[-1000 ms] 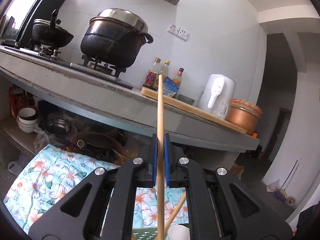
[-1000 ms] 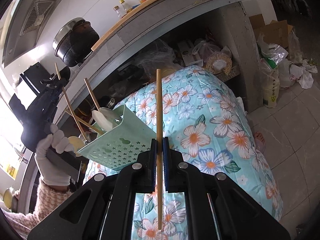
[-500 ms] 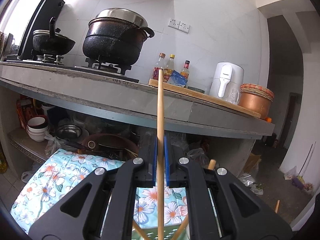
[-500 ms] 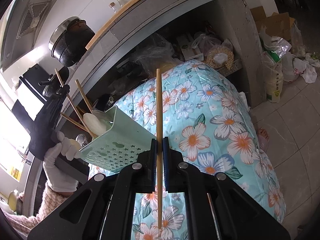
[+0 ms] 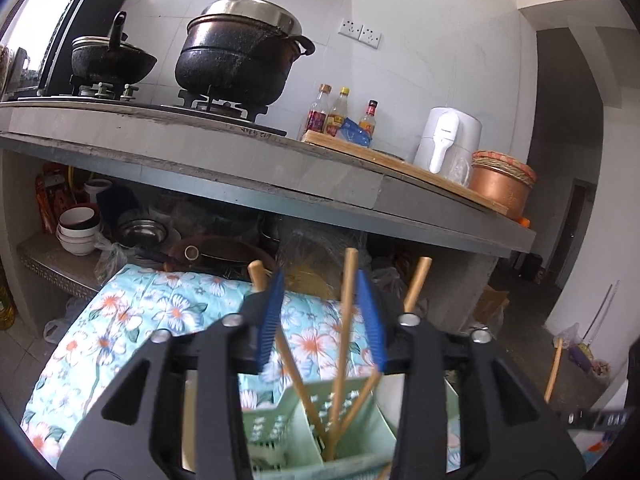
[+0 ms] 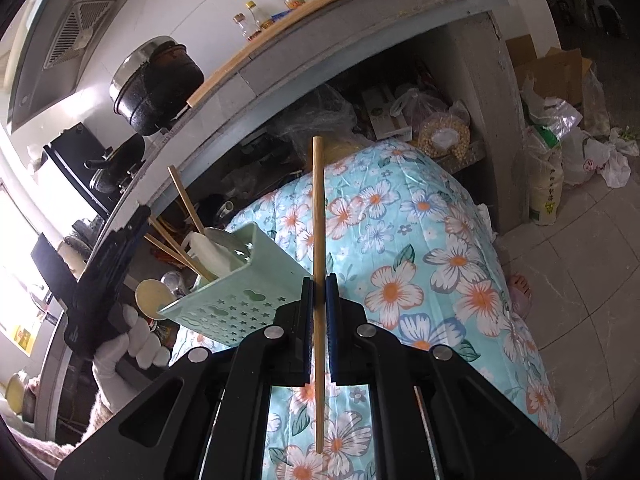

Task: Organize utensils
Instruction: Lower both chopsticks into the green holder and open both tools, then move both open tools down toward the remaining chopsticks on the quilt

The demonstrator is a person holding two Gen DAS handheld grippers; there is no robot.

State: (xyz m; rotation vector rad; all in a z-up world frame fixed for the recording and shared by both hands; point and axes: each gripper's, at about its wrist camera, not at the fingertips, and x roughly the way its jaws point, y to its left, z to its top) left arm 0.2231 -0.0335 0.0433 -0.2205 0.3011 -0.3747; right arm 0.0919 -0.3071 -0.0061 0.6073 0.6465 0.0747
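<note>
Inside the green holder (image 5: 304, 436), directly under the left gripper (image 5: 320, 320), three wooden chopsticks (image 5: 344, 332) stand leaning apart in one compartment. That gripper's jaws are spread wide with nothing between them, one stick rising through the gap untouched. The right gripper (image 6: 319, 300) is clamped on a single chopstick (image 6: 318, 240), held above the flowered cloth (image 6: 420, 272) just beside the holder.

By my reading, the left side's drop is finished and the right stick goes in next; that calls for carrying it over the open top, tipping it upright and letting go once the left gripper has cleared away.

Holder's base and compartment floors are cut off, and a pale spoon-like piece (image 6: 208, 254) in it is hard to identify. Beyond stand a counter (image 5: 280, 168) and black pot (image 5: 240, 52).
</note>
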